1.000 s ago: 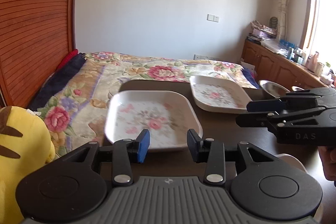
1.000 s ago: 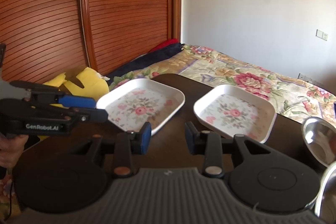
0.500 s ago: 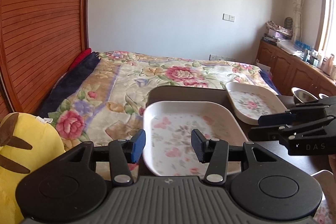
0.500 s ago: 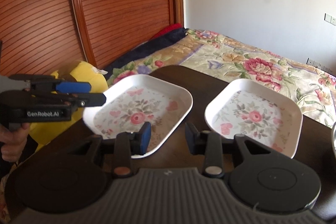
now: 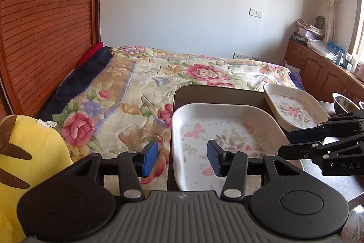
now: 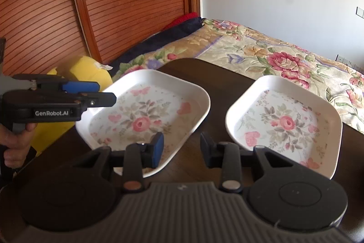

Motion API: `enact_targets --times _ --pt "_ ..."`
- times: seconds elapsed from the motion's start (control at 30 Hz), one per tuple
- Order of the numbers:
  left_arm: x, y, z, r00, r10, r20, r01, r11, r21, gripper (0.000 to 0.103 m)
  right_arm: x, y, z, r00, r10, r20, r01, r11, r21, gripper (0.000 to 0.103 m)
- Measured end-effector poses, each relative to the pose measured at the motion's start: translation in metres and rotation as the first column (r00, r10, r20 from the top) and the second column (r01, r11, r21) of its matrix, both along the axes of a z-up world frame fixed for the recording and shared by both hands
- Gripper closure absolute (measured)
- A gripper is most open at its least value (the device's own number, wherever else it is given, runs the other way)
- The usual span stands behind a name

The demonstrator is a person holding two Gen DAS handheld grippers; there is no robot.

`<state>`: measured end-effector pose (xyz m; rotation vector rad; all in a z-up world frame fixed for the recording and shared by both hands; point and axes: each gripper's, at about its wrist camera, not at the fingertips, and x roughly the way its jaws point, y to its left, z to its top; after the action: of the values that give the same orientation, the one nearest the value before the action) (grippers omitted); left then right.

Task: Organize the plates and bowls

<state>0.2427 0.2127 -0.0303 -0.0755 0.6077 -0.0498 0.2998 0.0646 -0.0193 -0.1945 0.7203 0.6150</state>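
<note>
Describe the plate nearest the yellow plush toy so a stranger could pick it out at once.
Find the dark table beside the floral bed. Two white rectangular plates with rose prints sit on it, apart from each other. The one you want lies at the table's end by the yellow plush toy, partly overhanging the edge, unlike its twin, which lies toward the steel bowl.

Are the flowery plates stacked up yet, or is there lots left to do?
Nothing is stacked yet. Both flowery plates, left plate and right plate, lie apart on the table. The left gripper and right gripper are open and empty. A metal bowl also waits.
</note>
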Motion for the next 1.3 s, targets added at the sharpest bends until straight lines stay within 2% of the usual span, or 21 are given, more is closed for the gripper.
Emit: enact_targets --times 0.33,0.4,0.47,0.67,0.8,1.3 --pt "0.005 0.005 -0.006 1.000 0.012 -0.012 -0.012 1.000 -0.026 0.053 0.001 0.005 -0.006 1.000 0.016 -0.017 -0.016 1.000 -0.016 0.070" --pt "0.005 0.004 -0.008 1.000 0.012 -0.018 -0.012 1.000 -0.027 0.058 0.002 0.005 -0.006 1.000 0.017 -0.021 -0.018 1.000 -0.016 0.072" --pt "0.006 0.004 -0.009 1.000 0.011 -0.024 -0.012 0.999 -0.029 0.072 0.002 0.005 -0.006 1.000 0.024 -0.019 -0.025 1.000 -0.016 0.074" --pt "0.005 0.004 -0.009 1.000 0.015 -0.023 -0.016 0.999 -0.037 0.081 0.003 0.005 -0.007 0.999 0.037 -0.022 -0.038 0.999 -0.010 0.079" --pt "0.000 0.009 -0.005 0.999 0.025 -0.034 -0.029 0.993 -0.119 0.081 0.003 0.005 -0.007 0.999 0.031 -0.021 -0.032 0.999 -0.016 0.080" --pt "-0.021 -0.002 0.011 0.999 0.038 -0.003 -0.038 0.997 -0.066 0.081 -0.010 -0.006 0.005 0.999 0.032 -0.001 -0.032 0.999 0.036 0.083"
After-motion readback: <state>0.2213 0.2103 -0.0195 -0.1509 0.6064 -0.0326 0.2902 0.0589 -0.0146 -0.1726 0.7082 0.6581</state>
